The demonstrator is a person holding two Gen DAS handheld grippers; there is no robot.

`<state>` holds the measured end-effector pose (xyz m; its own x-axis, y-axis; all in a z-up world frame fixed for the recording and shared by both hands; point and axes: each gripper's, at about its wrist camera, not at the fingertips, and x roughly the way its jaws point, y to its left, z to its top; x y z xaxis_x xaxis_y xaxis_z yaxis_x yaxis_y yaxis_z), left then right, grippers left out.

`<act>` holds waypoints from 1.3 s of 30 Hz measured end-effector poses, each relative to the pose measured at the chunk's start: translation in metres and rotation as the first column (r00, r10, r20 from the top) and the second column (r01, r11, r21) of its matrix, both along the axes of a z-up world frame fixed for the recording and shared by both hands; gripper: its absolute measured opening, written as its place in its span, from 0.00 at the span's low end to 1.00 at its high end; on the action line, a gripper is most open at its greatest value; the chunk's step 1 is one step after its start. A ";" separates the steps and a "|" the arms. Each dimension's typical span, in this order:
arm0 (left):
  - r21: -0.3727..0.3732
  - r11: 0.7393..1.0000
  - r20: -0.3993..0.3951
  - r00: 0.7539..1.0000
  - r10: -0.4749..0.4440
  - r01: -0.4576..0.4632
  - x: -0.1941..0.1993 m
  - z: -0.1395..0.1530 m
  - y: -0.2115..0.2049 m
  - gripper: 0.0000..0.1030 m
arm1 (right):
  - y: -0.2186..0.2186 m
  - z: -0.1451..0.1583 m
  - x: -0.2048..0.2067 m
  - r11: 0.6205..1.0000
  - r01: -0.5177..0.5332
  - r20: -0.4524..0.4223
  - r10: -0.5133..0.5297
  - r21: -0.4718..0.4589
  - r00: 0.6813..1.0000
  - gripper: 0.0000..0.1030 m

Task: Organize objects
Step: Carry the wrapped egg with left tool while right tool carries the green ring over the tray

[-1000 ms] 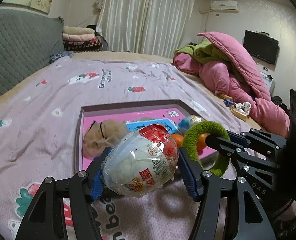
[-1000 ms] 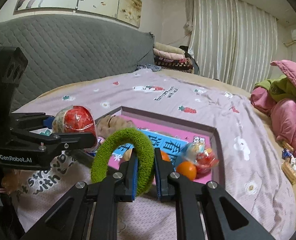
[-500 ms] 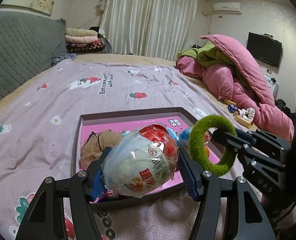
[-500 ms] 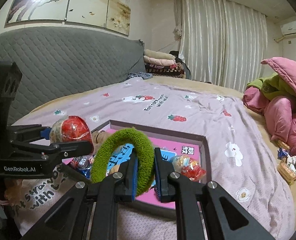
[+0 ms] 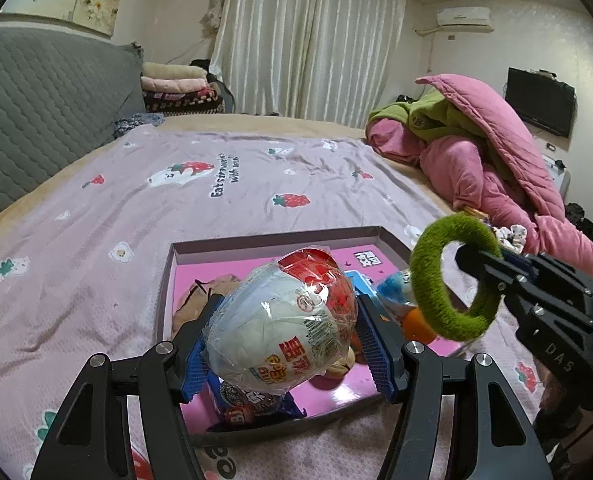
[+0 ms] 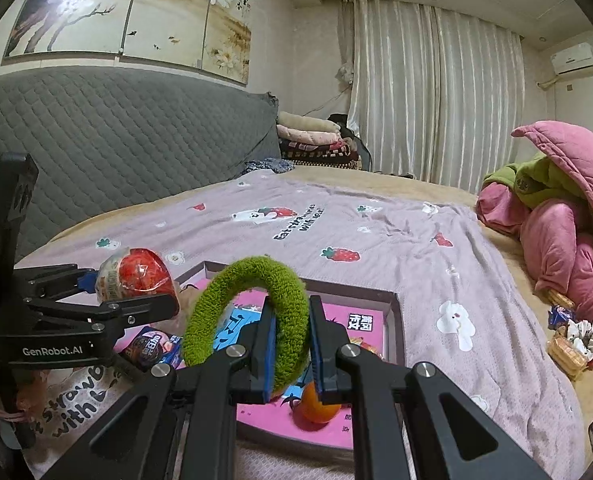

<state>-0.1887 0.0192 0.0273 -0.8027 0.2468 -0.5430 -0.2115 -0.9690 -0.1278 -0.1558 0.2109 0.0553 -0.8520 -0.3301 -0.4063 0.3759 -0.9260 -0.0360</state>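
L gripper [image 5: 286, 334] grasps wrapped white-red plastic egg [image 5: 284, 320], R gripper [image 6: 290, 354] clenched on fuzzy green ring [image 6: 248, 312]; both over shallow pink-lined box's [image 5: 256, 242] near edge, box just below/ahead.

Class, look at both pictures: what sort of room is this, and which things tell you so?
Most likely a bedroom at home. A wide bed with a strawberry-print sheet fills the view, a padded headboard runs along the wall, and a pink quilt lies bundled at one side.

Pale curtains [image 5: 312, 36] hang behind a pink quilt [image 5: 492, 160], wall television [image 5: 540, 102] and air conditioner [image 5: 462, 18].
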 end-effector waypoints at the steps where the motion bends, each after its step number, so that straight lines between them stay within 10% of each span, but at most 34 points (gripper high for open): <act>1: 0.001 1.000 0.001 1.000 0.003 -0.003 -0.001 0.000 0.000 0.64 | 0.000 0.001 -0.001 1.000 0.003 -0.005 -0.003 0.004 1.000 0.14; 39: 0.046 0.996 0.038 0.996 0.077 -0.079 -0.068 -0.008 -0.023 0.64 | 0.006 -0.014 -0.029 0.996 0.055 0.002 -0.056 0.066 0.998 0.14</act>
